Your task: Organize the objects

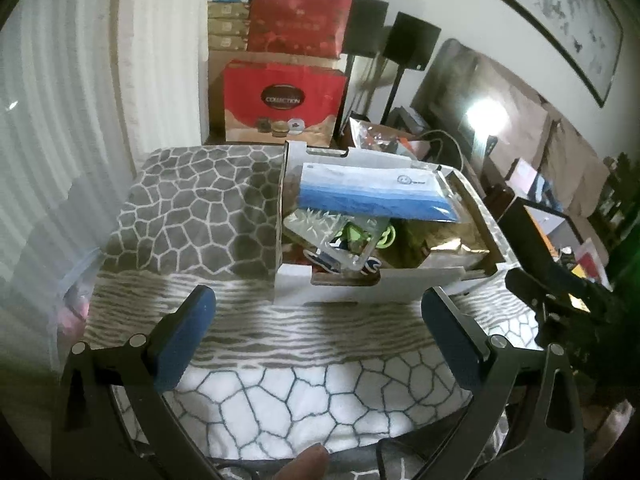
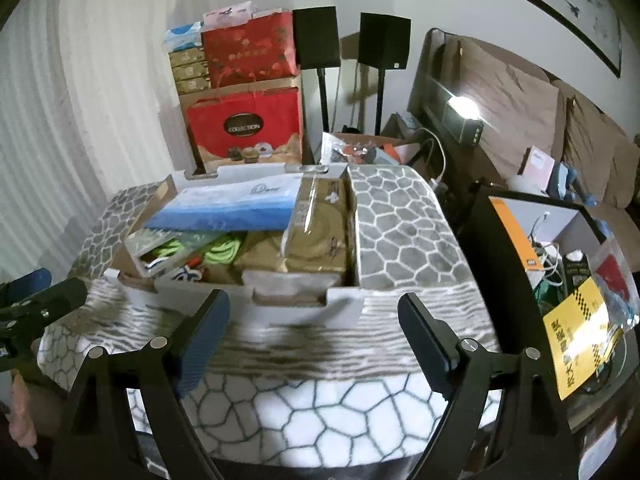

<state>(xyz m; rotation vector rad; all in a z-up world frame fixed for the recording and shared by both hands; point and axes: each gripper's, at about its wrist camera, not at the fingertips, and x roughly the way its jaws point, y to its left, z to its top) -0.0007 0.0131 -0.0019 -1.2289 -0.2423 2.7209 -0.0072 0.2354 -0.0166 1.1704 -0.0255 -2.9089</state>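
Left wrist view has the left claw [image 1: 318,324] spread wide and holding nothing, low over the patterned blanket [image 1: 192,216], with the white cardboard box [image 1: 344,286] just ahead of its fingertips. Inside the box, a blue-and-white packet [image 1: 372,192] lies on top, green cords [image 1: 360,234] beneath. Right wrist view shows the right claw [image 2: 314,330] equally wide and empty, box [image 2: 304,308] directly ahead

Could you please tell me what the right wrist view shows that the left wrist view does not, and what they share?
Only the right wrist view shows the black bin with its yellow card beside the table. Only the left wrist view shows the clear plastic case in full, and a fingertip at the bottom edge. Both show the white cardboard box, the blue and white pouch on top, and both grippers, left and right, open and empty.
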